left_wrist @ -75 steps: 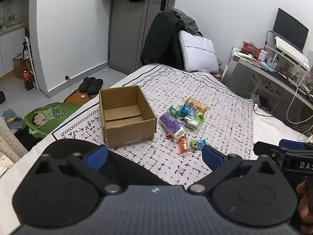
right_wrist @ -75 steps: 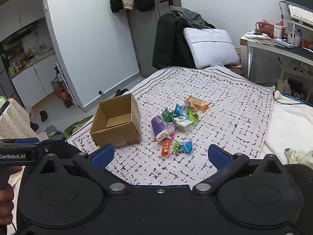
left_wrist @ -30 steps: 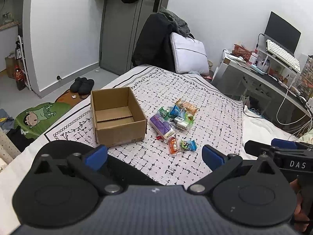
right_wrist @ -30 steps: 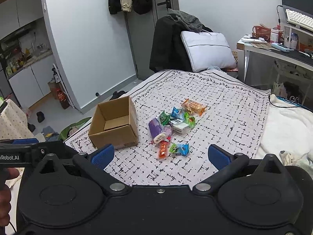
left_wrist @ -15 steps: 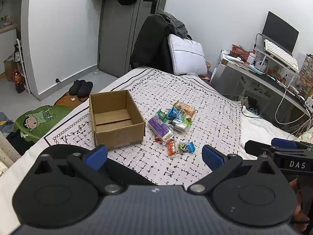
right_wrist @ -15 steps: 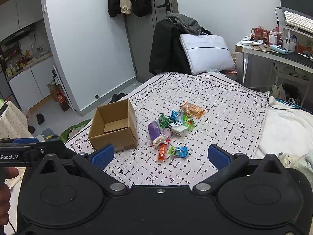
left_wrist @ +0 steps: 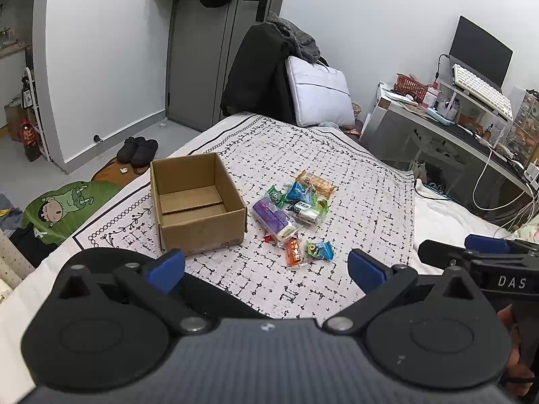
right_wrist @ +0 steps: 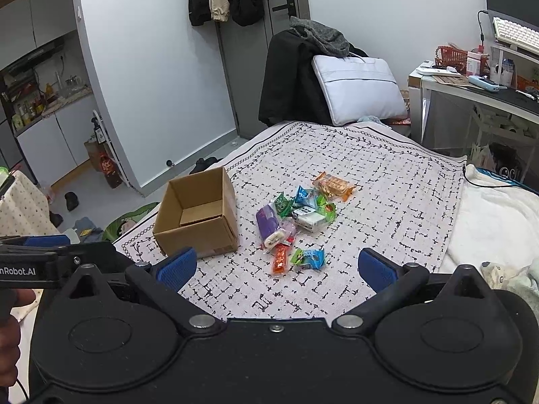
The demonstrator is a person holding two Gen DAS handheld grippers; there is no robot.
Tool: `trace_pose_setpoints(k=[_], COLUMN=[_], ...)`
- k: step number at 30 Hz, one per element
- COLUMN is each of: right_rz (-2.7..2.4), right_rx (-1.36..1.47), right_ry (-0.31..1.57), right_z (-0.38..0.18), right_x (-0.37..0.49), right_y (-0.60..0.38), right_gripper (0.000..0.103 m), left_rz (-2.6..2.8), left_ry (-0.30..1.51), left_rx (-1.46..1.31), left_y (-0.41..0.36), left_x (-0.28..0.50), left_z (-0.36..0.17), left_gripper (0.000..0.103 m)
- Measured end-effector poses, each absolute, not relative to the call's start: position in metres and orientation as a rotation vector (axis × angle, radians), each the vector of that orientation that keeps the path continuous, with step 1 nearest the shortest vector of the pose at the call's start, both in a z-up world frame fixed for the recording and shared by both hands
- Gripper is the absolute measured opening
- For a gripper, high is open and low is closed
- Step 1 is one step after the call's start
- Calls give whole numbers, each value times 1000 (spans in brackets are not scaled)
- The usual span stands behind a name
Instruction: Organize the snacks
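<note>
An open brown cardboard box (left_wrist: 197, 202) (right_wrist: 198, 215) stands on the patterned bedspread (left_wrist: 363, 202) (right_wrist: 387, 202), with nothing showing inside it. Just right of it lies a heap of several wrapped snacks (left_wrist: 296, 208) (right_wrist: 299, 215): a purple pack (left_wrist: 271, 219), an orange biscuit pack (right_wrist: 333, 185), a small orange packet (right_wrist: 279, 260) and a blue-green one (right_wrist: 308, 258) nearest me. My left gripper (left_wrist: 266, 271) and right gripper (right_wrist: 274, 271) both hover open, well short of the snacks, holding nothing. The other gripper shows at each view's edge.
A dark chair with a jacket and a pale pillow (left_wrist: 320, 92) stands beyond the bed. A cluttered desk (left_wrist: 471, 128) runs along the right. Slippers (left_wrist: 138, 149) and a green mat (left_wrist: 64, 208) lie on the floor to the left. White bedding (right_wrist: 498, 222) lies right of the spread.
Both grippers have drawn back and risen a little, so box and snacks look smaller and farther. Jaws stayed open; nothing on the bed moved.
</note>
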State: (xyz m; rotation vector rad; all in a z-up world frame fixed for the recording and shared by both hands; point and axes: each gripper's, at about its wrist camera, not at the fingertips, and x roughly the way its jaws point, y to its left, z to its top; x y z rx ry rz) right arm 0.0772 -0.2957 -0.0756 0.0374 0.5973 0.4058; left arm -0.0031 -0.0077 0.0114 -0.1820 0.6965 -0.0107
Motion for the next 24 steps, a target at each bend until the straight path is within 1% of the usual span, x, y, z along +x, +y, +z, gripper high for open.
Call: trace_pose_setpoints(k=[12,24], right_rz=[417,432], right_rx=[50,24], right_ry=[599,607], right_z=[-79,-92], right_x=[84,104], right_y=[-295,-291], right_gripper=[103,103], left_rz=[-17,-15], left_ry=[682,698], left_rx=[-201,-236], left_y=[-6,0], left_x=[2,21], left_z=[10,-7], left_gripper=[102,102])
